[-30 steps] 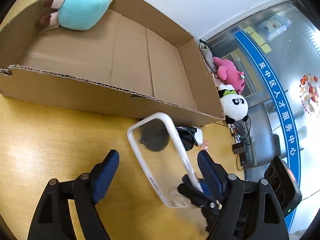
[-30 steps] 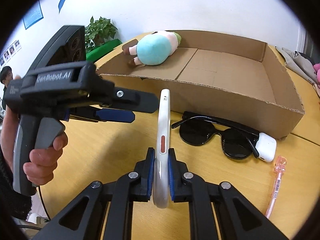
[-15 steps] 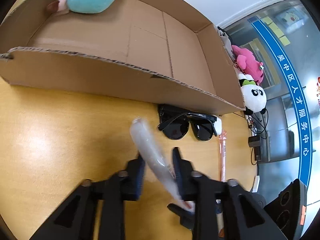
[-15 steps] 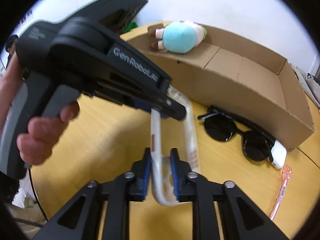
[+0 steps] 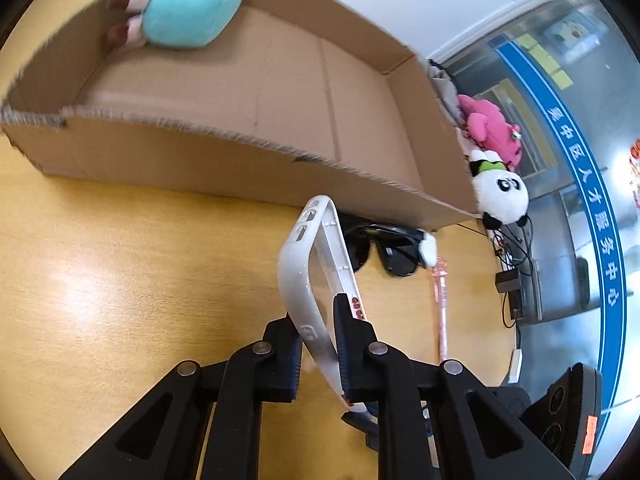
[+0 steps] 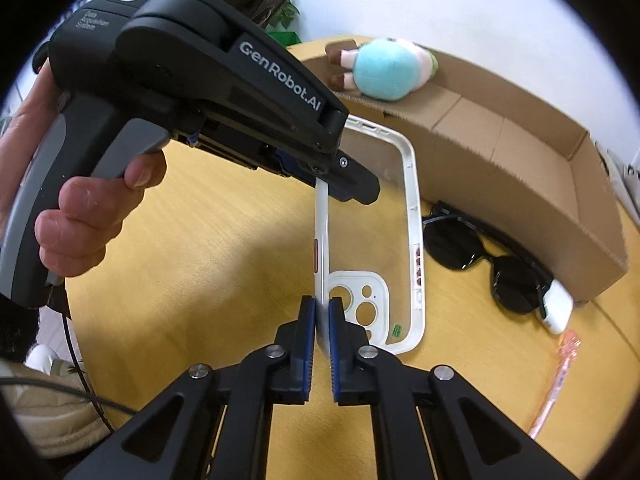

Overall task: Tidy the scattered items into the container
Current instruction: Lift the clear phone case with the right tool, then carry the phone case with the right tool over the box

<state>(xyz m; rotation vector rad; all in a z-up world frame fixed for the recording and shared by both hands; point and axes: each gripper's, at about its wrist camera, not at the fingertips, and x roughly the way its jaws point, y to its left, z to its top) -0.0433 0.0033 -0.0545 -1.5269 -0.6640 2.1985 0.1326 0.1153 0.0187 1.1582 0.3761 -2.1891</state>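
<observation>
Both grippers' fingers [image 6: 309, 332] pinching phone case [image 6: 412, 216]

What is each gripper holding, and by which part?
Both hold the clear phone case: right gripper on the rim beside the camera cutout, left gripper further along the same rim.

One phone case [image 6: 408, 216], one pair of sunglasses [image 6: 480, 248], one pink pen [image 5: 440, 304]. One cardboard box [image 5: 240, 160] holds one plush doll [image 5: 192, 12]. Two plush toys [image 5: 500, 196] sit beyond it.
</observation>
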